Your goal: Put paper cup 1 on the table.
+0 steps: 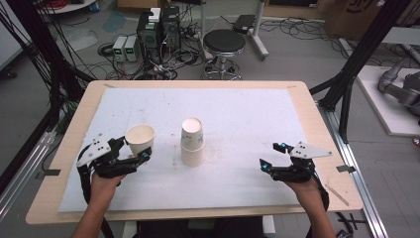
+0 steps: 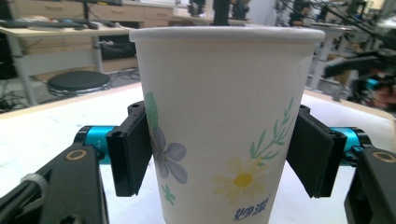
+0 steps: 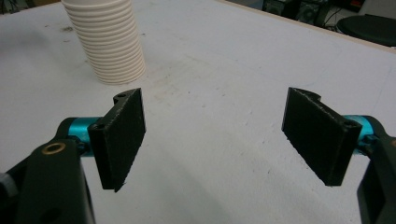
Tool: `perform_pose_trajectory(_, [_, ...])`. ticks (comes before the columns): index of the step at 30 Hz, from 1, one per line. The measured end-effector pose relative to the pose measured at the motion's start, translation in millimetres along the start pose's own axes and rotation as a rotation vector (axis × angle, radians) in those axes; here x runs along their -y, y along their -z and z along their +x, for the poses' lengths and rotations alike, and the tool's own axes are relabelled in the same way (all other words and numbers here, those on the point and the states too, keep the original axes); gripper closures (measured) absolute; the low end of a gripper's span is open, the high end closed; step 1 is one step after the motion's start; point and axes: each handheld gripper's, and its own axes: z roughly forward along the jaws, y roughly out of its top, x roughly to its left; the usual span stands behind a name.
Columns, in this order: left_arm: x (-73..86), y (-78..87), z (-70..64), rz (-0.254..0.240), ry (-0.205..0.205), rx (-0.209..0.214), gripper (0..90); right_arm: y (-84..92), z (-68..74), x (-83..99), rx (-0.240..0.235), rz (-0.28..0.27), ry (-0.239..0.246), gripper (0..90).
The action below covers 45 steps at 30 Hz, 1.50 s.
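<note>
Left gripper (image 1: pixel 132 154), lower left: jaws clamped on flower-printed paper cup (image 2: pixel 224 126), blue Chinese characters near base. Cup stack (image 1: pixel 192 141) centre frame. Right gripper (image 1: pixel 270 157), lower right: wide open, empty.

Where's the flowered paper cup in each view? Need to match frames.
High view: flowered paper cup at left of the white mat, between the left gripper pads.
Left gripper view: centre, upright, both black pads against its sides.
Right gripper view: not in it; open jaws over bare mat.
Shared landmark: the ribbed cup stack, mid-table in the high view, top left in the right gripper view.
</note>
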Motion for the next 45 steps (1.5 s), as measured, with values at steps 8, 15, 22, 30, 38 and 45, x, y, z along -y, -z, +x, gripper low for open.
perform_pose_trajectory(8, [-1.9,-7.8,34.8,-0.028,0.007,-0.133,29.3,2.3,1.4,1.3,0.001,-0.003,-0.003,22.1])
perform_pose_trajectory(15, [-1.6,-18.9,60.5,-0.023,0.001,-0.207,29.5,0.9,1.9,0.9,-0.001,-0.001,-0.004,22.1])
perform_pose_trajectory(22, [10.8,-29.9,85.9,0.031,0.048,-0.288,29.3,-3.8,2.3,0.7,-0.013,0.006,0.003,22.2])
perform_pose_trajectory(30, [26.8,-42.3,98.2,0.141,0.07,-0.336,29.9,-4.2,2.4,1.9,-0.024,0.01,0.002,22.2])
perform_pose_trajectory(38, [36.0,-53.7,97.8,0.274,0.055,-0.374,30.1,-3.2,1.6,3.0,-0.028,0.012,0.005,22.2])
perform_pose_trajectory(45, [36.6,-54.3,95.3,0.34,0.046,-0.402,30.5,-1.6,2.3,3.7,-0.03,0.009,0.001,22.2])
